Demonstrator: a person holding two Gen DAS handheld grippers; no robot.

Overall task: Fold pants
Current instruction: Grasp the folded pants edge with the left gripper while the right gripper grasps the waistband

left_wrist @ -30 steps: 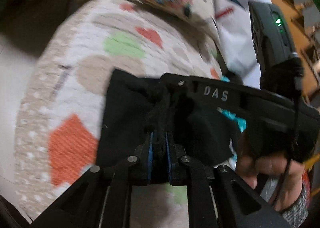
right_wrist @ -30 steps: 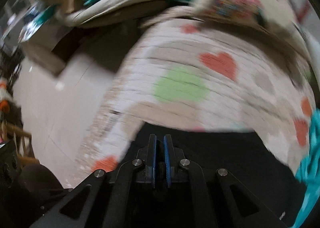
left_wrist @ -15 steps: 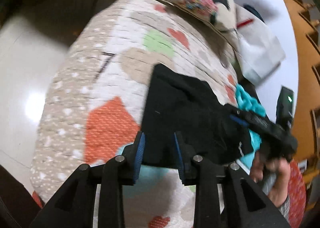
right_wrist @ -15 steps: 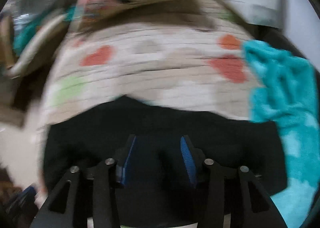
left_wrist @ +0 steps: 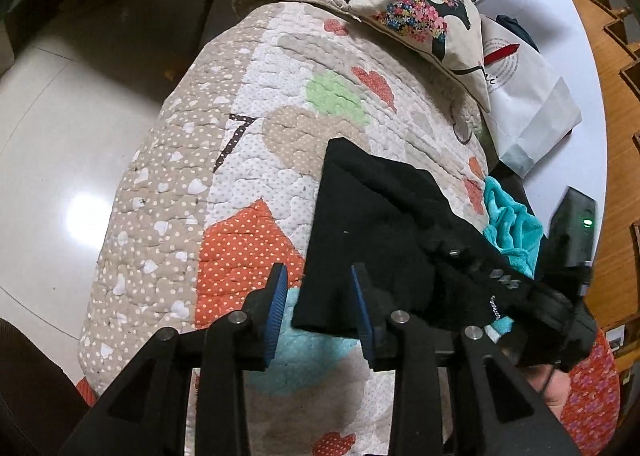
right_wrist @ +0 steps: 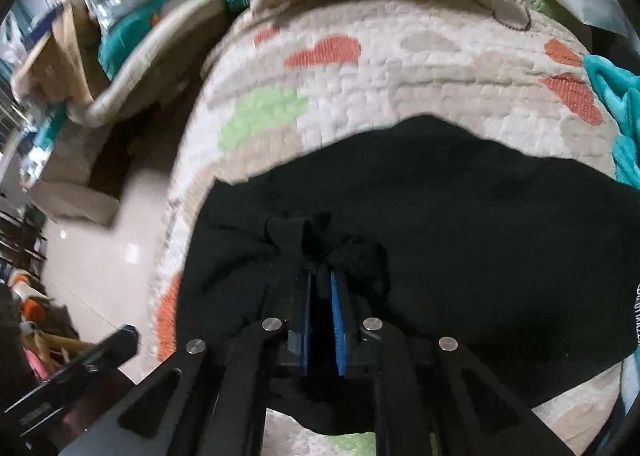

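The pale floor [left_wrist: 60,143] lies at the left, beside the quilted cover [left_wrist: 256,159] with its heart patches, on which the black pants [left_wrist: 372,223] lie in a folded bundle. In the left wrist view their long axis runs from a far corner near the tan heart patch down toward the near right, where the end with a small white label sits by the teal towel [left_wrist: 512,223]. The left gripper [left_wrist: 318,306] stands released, its blue-padded fingers [left_wrist: 276,306] spread wide at the near corner of the pants, one pad over the quilt and the other over the black cloth; whether it touches the fabric cannot be told. Right of it, the right gripper [left_wrist: 452,252] reaches across the pants from the right side. In its own view the right gripper [right_wrist: 320,288] is clenched on a bunched pinch of the pants [right_wrist: 460,223], the cloth puckered into a knot just ahead of the nearly closed blue pads. Beyond the quilt, a flower-print pillow [left_wrist: 424,11] leans against a white paper bag [left_wrist: 524,95]; something dark shows at the bag's top, too small to identify
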